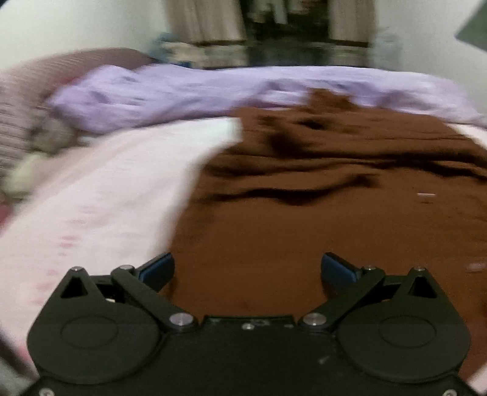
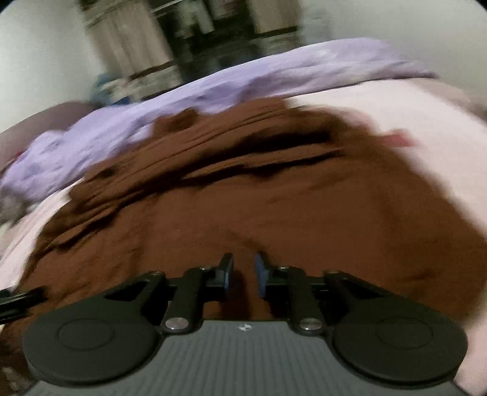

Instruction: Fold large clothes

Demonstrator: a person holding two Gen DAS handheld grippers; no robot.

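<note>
A large brown garment (image 1: 304, 198) lies spread and wrinkled on a bed, its far part bunched into folds. My left gripper (image 1: 247, 262) hovers over its near left part, close to the garment's left edge, jaws wide open with nothing between the blue pads. In the right wrist view the same brown garment (image 2: 243, 189) fills the middle. My right gripper (image 2: 243, 259) is low over it with its jaws only a narrow gap apart. A raised ridge of brown cloth runs toward that gap, and I see no pad pressing on it. Both views are blurred.
A pale pink sheet (image 1: 106, 198) covers the bed around the garment. A crumpled purple blanket (image 1: 182, 91) lies along the far side, with a striped mauve pillow (image 1: 18, 100) at the left. Beige curtains (image 1: 207, 21) and a white wall stand beyond the bed.
</note>
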